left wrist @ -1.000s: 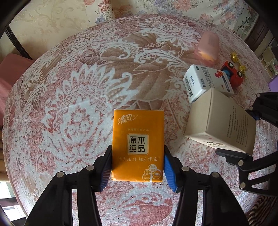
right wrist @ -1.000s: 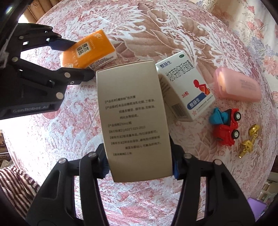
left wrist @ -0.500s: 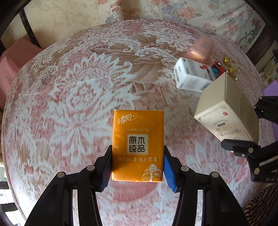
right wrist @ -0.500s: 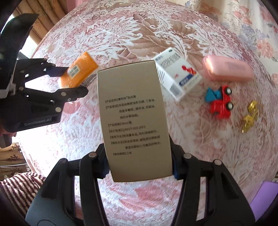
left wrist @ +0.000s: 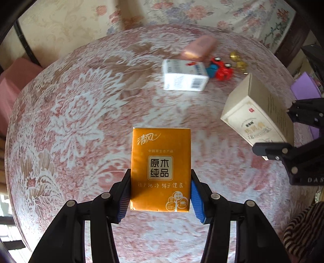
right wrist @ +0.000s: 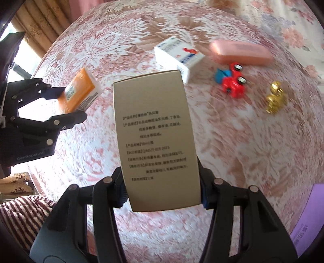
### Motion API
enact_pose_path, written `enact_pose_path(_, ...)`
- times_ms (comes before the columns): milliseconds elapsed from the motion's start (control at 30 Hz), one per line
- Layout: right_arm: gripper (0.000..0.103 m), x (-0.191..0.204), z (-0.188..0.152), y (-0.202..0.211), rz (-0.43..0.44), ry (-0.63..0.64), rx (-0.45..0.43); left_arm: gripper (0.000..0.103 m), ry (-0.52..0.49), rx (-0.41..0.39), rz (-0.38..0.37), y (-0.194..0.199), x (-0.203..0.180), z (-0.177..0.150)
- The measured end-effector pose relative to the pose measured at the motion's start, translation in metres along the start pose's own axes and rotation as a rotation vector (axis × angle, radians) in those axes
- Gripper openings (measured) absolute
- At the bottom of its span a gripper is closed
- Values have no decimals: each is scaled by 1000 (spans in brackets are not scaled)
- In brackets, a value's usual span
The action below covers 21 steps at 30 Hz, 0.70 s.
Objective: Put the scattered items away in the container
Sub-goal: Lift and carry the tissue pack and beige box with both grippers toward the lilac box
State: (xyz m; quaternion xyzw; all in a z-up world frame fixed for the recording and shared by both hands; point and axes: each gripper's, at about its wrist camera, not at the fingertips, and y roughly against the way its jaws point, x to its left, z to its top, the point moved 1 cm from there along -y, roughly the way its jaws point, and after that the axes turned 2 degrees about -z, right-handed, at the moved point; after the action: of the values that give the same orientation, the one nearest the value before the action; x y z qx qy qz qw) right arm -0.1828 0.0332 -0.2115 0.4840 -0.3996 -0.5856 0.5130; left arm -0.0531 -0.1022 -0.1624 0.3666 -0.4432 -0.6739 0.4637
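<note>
Both grippers are higher off the table now: left gripper (left wrist: 160, 194) pinches the orange tissue pack (left wrist: 160, 170) (long axis pointing forward), right gripper (right wrist: 163, 188) clamps the beige box (right wrist: 156, 139) the same way.

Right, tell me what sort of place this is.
Most likely a home living or dining room: a round table under a lace-patterned cloth, floral upholstery behind it, gold curtains by a window, and household clutter like a toy truck.

Glossy orange tissue pack (left wrist: 160, 170), matt cardboard box (right wrist: 156, 139), lace-look tablecloth (left wrist: 77, 113), shiny gold trinkets (right wrist: 275, 97)
</note>
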Motion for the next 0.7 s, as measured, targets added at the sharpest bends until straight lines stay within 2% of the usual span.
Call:
enact_pose_path(67, 56, -23, -19, 19, -5, -12, -10, 52, -28, -12, -3, 2, -15, 7)
enact_pose_path(133, 56, -79, -53, 61, -7, -22, -20, 52, -53, -19, -6, 7, -29, 9)
enact_pose_path(367, 56, -71, -68, 74, -24, -23, -56, 52, -127, -31, -15, 22, -70, 9)
enact_pose_path(700, 56, -125, -123, 109, -34, -81, -90, 52, -180, -6, -21, 20, -127, 15)
